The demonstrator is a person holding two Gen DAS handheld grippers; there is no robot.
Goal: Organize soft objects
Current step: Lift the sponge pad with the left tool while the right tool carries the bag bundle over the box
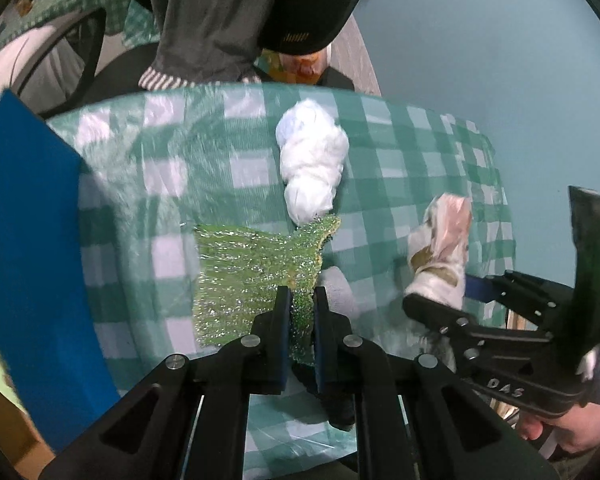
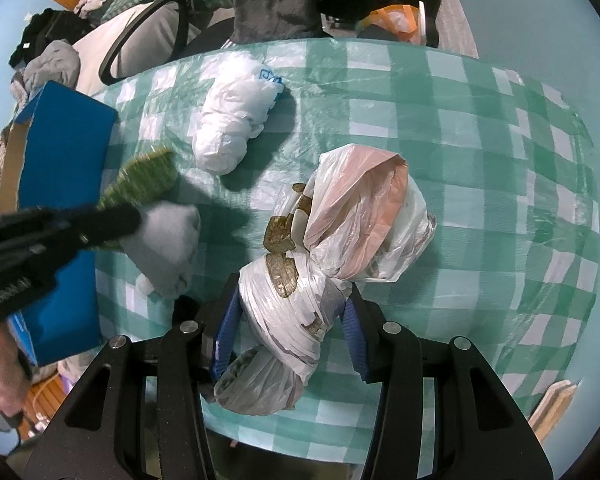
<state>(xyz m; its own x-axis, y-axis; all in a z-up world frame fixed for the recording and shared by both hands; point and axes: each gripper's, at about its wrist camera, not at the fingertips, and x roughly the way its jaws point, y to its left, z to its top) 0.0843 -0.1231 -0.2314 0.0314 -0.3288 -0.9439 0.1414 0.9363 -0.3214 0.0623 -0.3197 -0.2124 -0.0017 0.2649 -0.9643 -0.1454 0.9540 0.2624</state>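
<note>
My left gripper [image 1: 302, 300] is shut on a glittery green scrub pad [image 1: 256, 276] and holds it above the checked table; it also shows in the right wrist view [image 2: 144, 180]. My right gripper [image 2: 292, 300] is shut on a knotted white and pink plastic bag bundle [image 2: 340, 236], also visible in the left wrist view [image 1: 440, 252]. A white knotted plastic bag [image 1: 312, 164] lies further back on the table [image 2: 232, 116]. A grey-white soft cloth [image 2: 168, 240] lies under the left gripper.
A blue box [image 1: 32, 264] stands at the table's left edge [image 2: 60, 152]. The table has a green checked cloth [image 2: 480, 184]. A chair [image 2: 140, 40] and a person in dark clothes [image 1: 228, 20] are beyond the far edge.
</note>
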